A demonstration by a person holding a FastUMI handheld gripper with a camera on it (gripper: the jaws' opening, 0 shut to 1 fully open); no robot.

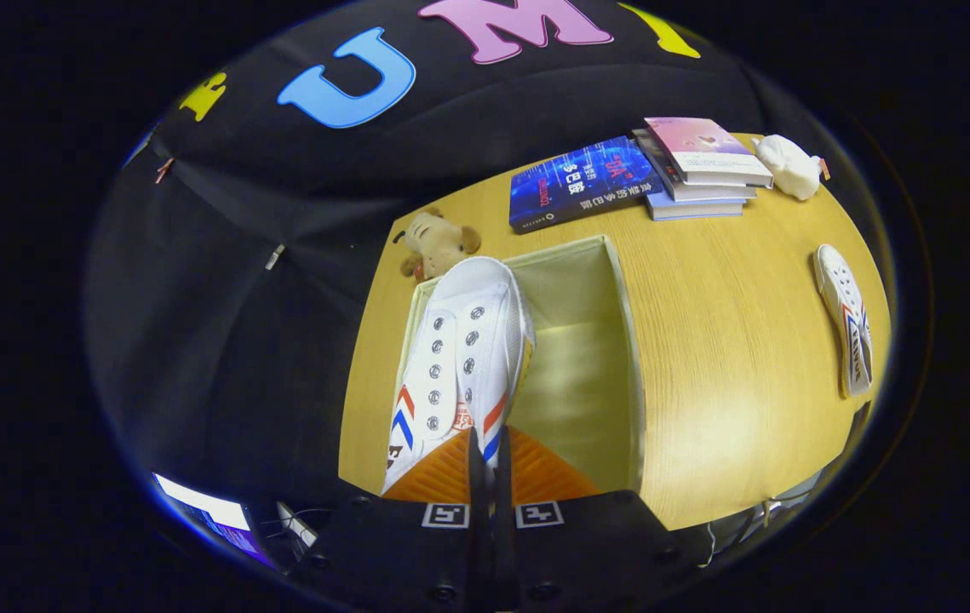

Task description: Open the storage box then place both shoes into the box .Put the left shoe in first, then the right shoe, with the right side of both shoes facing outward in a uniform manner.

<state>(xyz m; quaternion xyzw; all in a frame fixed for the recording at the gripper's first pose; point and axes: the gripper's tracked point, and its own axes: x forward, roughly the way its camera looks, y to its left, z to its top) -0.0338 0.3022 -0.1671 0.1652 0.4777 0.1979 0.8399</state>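
Gripper [489, 455] clamped on the heel edge of the white sneaker [459, 358], hanging it toe-first over the open storage box [621, 340] for the drop. 2nd sneaker [847, 328] waits on the table [723, 358], well apart.

place: recording booth | cues: black cloth wall [280, 298], wooden table [731, 358]

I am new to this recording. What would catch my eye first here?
First, the white shoe pinched at its heel by the nearly closed jaws of the gripper, hanging over the open storage box. Next, the second shoe on the wooden table, beside the box, and the stacked books beyond it.
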